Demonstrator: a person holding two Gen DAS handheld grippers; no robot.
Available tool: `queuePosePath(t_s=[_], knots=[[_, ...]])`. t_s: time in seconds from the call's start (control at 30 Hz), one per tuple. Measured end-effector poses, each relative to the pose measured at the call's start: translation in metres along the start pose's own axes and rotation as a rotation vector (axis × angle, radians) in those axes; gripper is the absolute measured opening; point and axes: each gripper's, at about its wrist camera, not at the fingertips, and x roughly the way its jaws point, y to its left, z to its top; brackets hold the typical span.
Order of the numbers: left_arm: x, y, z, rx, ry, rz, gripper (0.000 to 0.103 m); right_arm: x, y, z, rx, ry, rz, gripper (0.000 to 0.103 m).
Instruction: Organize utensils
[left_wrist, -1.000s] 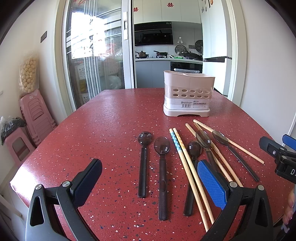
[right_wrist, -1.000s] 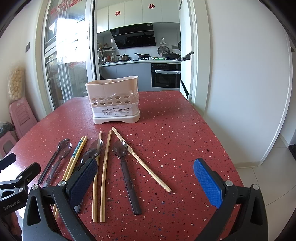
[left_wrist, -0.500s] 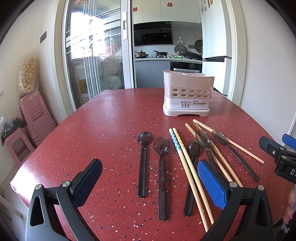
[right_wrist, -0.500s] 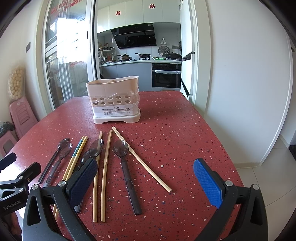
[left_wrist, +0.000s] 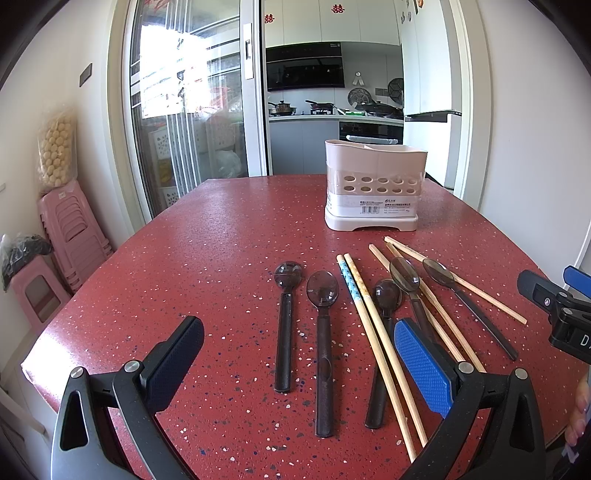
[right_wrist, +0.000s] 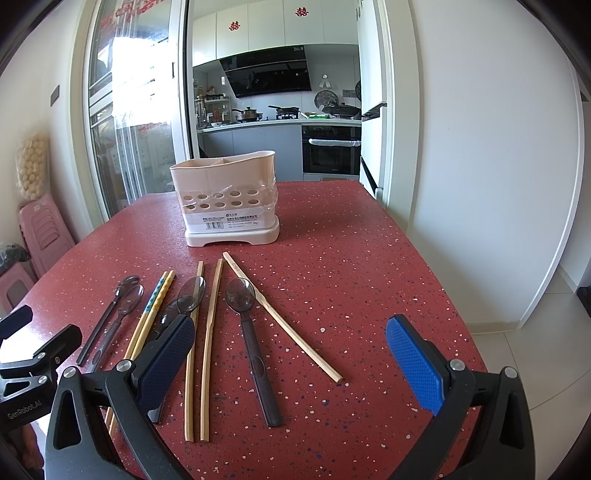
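A: While the spoons (left_wrist: 324, 332) and chopsticks (left_wrist: 376, 332) lie loose on the red table (left_wrist: 184, 258), where's the holder?

B: The caddy (left_wrist: 373, 184) stands behind them. Left gripper (left_wrist: 299, 369) and right gripper (right_wrist: 291, 362) hover wide apart, holding nothing.

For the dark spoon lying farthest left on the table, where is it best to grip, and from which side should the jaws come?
Probably the leftmost spoon at mid-handle, from above. It lies flat on the table, apart from its neighbour, so the open left gripper can straddle the narrow handle.
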Motion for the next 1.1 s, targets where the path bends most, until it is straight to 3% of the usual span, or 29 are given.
queuePosePath(t_s=[0.67, 0.9, 1.1], knots=[[0.000, 0.001, 0.000, 0.002, 0.010, 0.003, 0.103, 0.001, -0.001, 0.000, -0.004, 0.009, -0.007, 0.103], [0.027, 0.023, 0.010, -0.004, 0.151, 0.003, 0.103, 0.019, -0.008, 0.020, -0.049, 0.090, 0.009, 0.103], [0.059, 0.056, 0.025, -0.032, 0.280, -0.005, 0.103, 0.066, -0.019, 0.049, -0.134, 0.286, 0.059, 0.101]])
